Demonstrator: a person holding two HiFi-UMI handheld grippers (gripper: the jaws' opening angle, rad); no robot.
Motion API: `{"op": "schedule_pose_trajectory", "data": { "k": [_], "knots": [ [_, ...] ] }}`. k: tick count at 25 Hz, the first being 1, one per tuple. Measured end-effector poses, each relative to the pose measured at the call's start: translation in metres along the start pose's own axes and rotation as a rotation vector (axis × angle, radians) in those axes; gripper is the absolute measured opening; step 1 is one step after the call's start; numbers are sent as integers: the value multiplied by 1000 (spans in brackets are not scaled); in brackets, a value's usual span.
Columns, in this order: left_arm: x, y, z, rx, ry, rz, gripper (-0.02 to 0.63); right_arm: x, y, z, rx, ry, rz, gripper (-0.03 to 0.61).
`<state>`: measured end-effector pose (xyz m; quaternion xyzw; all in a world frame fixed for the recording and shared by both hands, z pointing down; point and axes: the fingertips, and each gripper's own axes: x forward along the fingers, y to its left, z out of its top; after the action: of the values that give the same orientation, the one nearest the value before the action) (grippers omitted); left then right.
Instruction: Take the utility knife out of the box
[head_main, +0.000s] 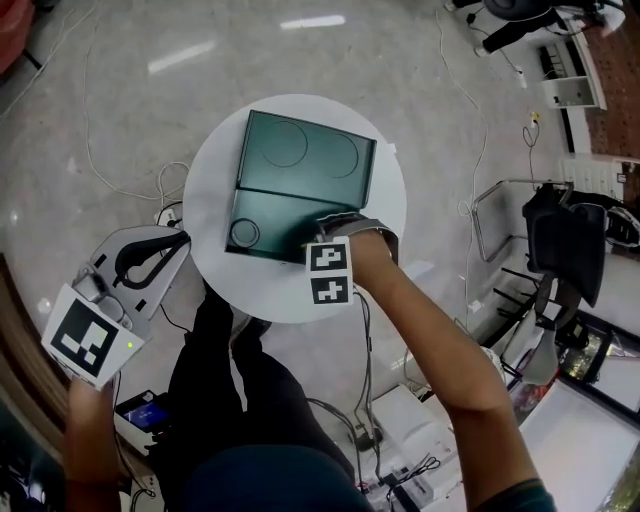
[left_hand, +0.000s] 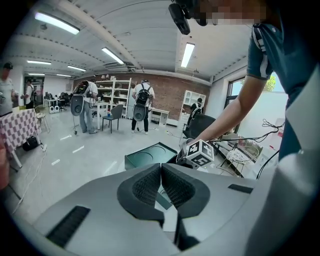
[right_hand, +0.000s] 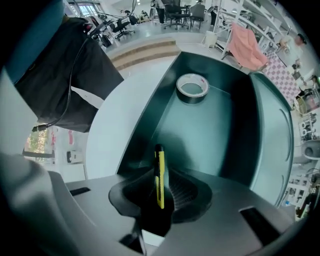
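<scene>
Right gripper (right_hand: 161, 186) points down into the box (right_hand: 210, 135). Its fingers (right_hand: 189, 192) are part open w/ the utility knife (right_hand: 159, 175) btwn them on the box floor, close to a wall, apparently not clamped yet. Left gripper (left_hand: 161, 172) closed, empty, off the surface (head_main: 215, 170). Risks: knife sits nearer one finger, so closing may tip or skid it; thin handle could slip on lift; unheld box may drag along.
</scene>
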<state>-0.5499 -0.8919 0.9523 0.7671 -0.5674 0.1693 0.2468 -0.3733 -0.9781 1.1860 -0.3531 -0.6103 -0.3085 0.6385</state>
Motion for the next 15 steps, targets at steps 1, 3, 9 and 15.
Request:
{"op": "schedule_pose_trajectory", "data": {
  "k": [1, 3, 9, 15],
  "knots": [
    [-1, 1, 0, 1, -1, 2, 25, 1, -2, 1, 2, 3, -5, 103],
    [-3, 2, 2, 5, -4, 5, 25, 1, -5, 1, 24, 3, -18, 91],
    [-10, -4, 8, 32, -16, 4, 25, -11, -12, 5, 154, -37, -112, 75],
    [-21, -13, 23, 71, -30, 0, 25, -60, -26, 7, 299, -121, -260, 75]
  ]
}}
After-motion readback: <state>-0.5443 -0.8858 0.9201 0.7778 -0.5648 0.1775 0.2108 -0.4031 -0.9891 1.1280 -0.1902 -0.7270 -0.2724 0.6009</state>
